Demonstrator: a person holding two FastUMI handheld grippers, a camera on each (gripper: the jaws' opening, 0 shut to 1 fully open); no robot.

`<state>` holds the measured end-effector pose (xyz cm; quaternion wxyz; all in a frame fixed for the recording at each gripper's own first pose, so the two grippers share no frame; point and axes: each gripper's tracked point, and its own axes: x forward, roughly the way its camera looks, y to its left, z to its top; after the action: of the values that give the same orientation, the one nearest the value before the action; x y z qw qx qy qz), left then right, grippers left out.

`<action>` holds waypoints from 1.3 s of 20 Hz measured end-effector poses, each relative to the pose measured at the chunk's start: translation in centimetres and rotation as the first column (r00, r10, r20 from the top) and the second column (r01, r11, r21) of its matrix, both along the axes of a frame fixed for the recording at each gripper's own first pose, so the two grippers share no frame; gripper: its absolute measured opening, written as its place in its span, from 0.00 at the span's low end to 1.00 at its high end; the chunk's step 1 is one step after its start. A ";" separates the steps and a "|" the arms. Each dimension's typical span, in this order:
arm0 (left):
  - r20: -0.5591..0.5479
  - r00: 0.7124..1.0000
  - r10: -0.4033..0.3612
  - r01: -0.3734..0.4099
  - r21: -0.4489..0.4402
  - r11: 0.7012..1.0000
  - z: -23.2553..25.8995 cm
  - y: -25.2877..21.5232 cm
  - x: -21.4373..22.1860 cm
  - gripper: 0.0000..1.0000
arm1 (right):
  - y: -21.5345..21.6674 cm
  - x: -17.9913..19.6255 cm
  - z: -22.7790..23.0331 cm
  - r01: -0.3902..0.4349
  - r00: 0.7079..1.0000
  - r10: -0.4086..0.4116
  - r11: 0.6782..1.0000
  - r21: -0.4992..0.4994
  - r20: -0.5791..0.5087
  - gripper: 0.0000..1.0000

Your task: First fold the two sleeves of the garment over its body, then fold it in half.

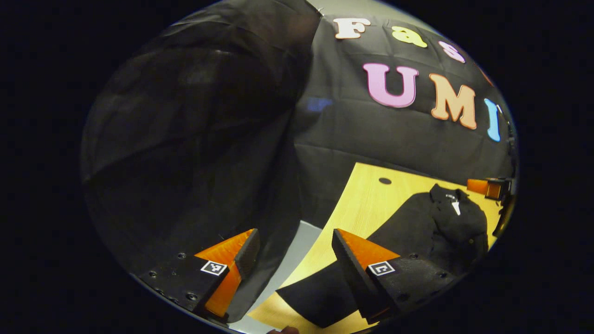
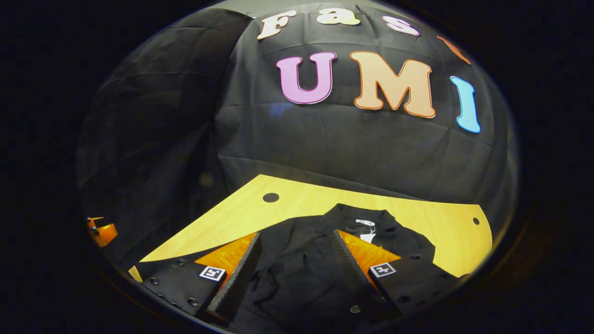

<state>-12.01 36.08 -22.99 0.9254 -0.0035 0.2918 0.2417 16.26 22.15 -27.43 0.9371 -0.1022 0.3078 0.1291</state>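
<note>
In the right gripper view the garment point(image 2: 301, 273) runs off the near edge, its hem and sleeves unseen. In the left gripper view the other gripper point(image 1: 487, 188) is cut by the right edge, its jaws too small to judge. The worktop point(image 1: 366, 204) is partly hidden there.

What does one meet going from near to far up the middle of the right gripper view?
Right hand-held gripper → black garment → its white neck label → wooden table → black cloth wall.
</note>
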 end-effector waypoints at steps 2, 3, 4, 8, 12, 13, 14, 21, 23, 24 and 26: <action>-0.090 0.996 -0.018 0.018 -0.002 1.000 -2.3 -0.3 -1.4 0.94 | -0.6 0.1 -0.1 0.008 1.000 -0.008 1.000 -0.013 -0.002 0.96; -0.126 0.992 -0.029 0.029 -0.003 1.000 -3.4 -0.6 -2.0 0.94 | -0.8 0.1 -0.1 0.010 1.000 -0.010 1.000 -0.020 -0.004 0.96; -0.155 0.987 -0.041 0.041 -0.006 0.999 -5.1 -1.3 -2.3 0.94 | -1.0 -0.2 -0.3 0.010 1.000 -0.011 1.000 -0.029 -0.009 0.96; -0.251 0.966 -0.063 0.052 -0.051 0.997 -8.8 -3.1 -4.0 0.95 | -1.5 -0.6 -0.7 0.003 1.000 -0.004 0.999 -0.052 -0.026 0.96; -0.304 0.951 -0.046 0.011 -0.117 0.993 -11.0 -4.2 -5.7 0.95 | -2.1 -1.0 -0.9 -0.004 0.999 0.002 0.998 -0.069 -0.036 0.98; -0.282 0.958 -0.050 0.021 -0.107 0.994 -10.5 -4.2 -5.0 0.95 | -2.4 -1.1 -0.8 -0.004 0.999 0.002 0.997 -0.071 -0.037 0.99; -0.292 0.955 -0.058 0.025 -0.116 0.993 -11.1 -4.5 -5.2 0.95 | -2.7 -1.3 -0.7 -0.002 0.999 0.000 0.997 -0.071 -0.036 0.99; -0.291 0.943 -0.159 0.121 -0.147 0.982 -11.6 -7.1 -3.8 0.48 | -6.4 -2.6 0.3 0.029 0.999 -0.031 0.997 -0.071 -0.029 0.99; -0.318 0.934 -0.163 0.138 -0.100 0.985 -11.7 -7.1 -3.8 0.13 | -7.9 -3.3 0.7 0.042 0.999 -0.044 0.997 -0.067 -0.025 0.99; -0.329 0.931 -0.156 0.138 -0.078 0.987 -11.7 -7.0 -3.8 0.02 | -8.7 -3.6 0.9 0.052 0.998 -0.053 0.997 -0.057 -0.023 0.99; -0.325 0.935 -0.141 0.125 -0.069 0.990 -11.2 -7.2 -3.6 0.00 | -10.0 -4.5 1.2 0.067 0.997 -0.068 0.997 -0.031 -0.026 0.99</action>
<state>-15.56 28.93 -34.21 0.8776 0.0345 0.4474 0.1689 11.80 12.14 -26.21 0.9350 -0.1041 0.3257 0.0942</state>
